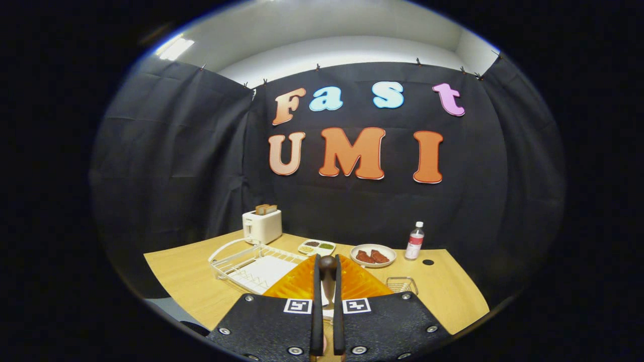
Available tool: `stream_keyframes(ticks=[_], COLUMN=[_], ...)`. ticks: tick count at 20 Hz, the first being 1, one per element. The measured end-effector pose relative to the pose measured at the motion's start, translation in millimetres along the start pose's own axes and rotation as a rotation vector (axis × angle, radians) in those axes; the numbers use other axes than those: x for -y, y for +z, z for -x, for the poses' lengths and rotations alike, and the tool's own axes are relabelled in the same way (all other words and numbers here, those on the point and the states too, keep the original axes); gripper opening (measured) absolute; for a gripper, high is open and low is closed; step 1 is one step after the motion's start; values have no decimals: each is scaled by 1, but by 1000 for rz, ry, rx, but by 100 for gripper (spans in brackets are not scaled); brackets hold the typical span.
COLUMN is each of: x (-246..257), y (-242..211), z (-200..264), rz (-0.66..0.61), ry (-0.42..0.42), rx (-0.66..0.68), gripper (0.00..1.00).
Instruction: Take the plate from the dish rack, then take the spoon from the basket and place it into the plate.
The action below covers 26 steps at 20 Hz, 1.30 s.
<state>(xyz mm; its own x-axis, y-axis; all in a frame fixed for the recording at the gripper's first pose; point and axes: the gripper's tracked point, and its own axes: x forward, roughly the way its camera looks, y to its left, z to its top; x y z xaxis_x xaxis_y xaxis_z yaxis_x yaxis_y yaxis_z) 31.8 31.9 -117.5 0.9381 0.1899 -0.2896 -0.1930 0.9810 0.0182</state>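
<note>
Low in the frame's centre, the fingers (pixel 327 281) are clamped on the spoon (pixel 328 274), its handle running upright between them, directly over the orange plate (pixel 297 286)

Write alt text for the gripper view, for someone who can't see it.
The gripper holds a brown spoon between its closed fingers, above an orange plate on a wooden table. Beyond sit a white dish rack, wire basket, toaster, food dishes and a bottle.

Black textured gripper (pixel 327 281), screws, square markers
</note>
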Motion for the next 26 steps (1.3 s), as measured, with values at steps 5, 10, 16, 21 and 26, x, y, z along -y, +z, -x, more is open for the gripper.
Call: stream_keyframes(ticks=[5,10,16,21,26], x=[-29,-54,-67,-68,-58], y=[-32,-58,-90,-106,-117], z=[2,4,9,16,28], rz=[-18,-53,-101,-155,-163], ry=[79,156,198,219,220], rx=[-50,-88,-130,-131,-120], gripper=[8,8,8,8,8])
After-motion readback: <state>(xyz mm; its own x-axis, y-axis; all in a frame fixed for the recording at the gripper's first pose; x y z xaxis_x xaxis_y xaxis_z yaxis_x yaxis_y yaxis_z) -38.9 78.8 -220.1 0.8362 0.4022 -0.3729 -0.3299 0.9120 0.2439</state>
